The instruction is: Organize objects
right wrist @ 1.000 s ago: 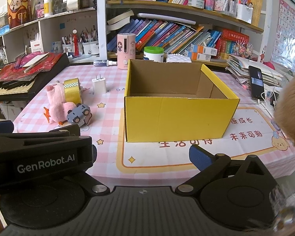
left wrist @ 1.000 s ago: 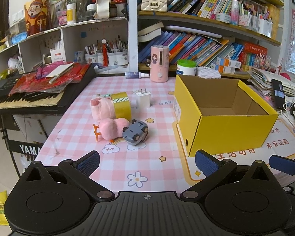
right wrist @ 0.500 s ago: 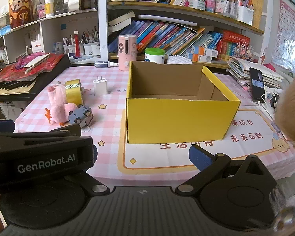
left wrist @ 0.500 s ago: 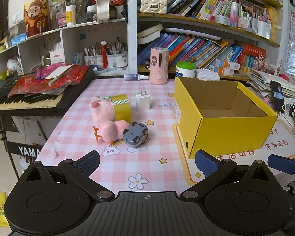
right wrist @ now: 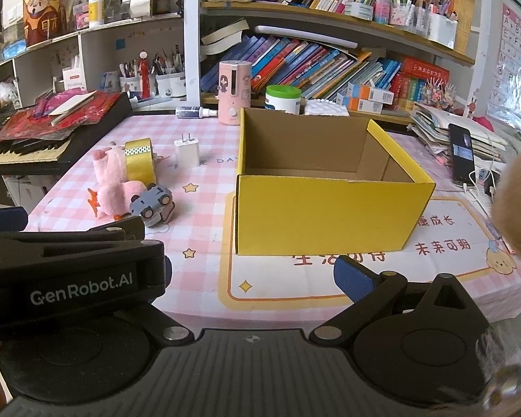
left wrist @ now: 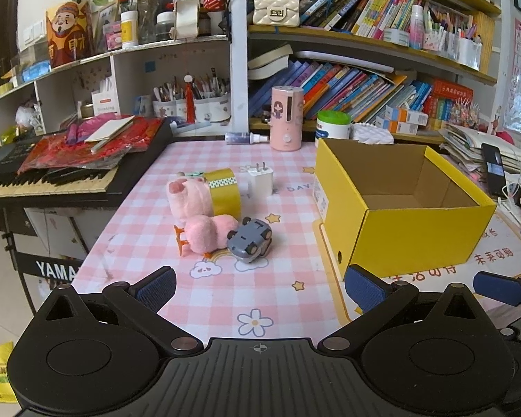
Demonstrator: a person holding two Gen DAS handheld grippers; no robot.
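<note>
Pink checked table point(left wrist: 205, 299): keyboard point(left wrist: 52, 180) left, yellow box point(right wrist: 330, 215) right; both tools point(left wrist: 258, 286) point(right wrist: 253, 279) agape, empty.

Yellow box point(left wrist: 413, 232), pink plush toy point(left wrist: 198, 215), grey-blue toy car point(left wrist: 250, 239), gold tape roll point(left wrist: 224, 193), white charger point(left wrist: 260, 180), pink-and-white checked tablecloth point(left wrist: 205, 288).

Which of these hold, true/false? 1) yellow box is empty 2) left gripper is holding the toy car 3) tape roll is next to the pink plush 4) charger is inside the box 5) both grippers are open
1) The box is empty: true, as far as its visible inside shows.
2) The left gripper holds the car: false; it is open, holding nothing, and the car lies on the table.
3) The tape is beside the plush: true, touching it.
4) The charger is in the box: false; it stands on the table.
5) Both open: true; the right gripper too.
</note>
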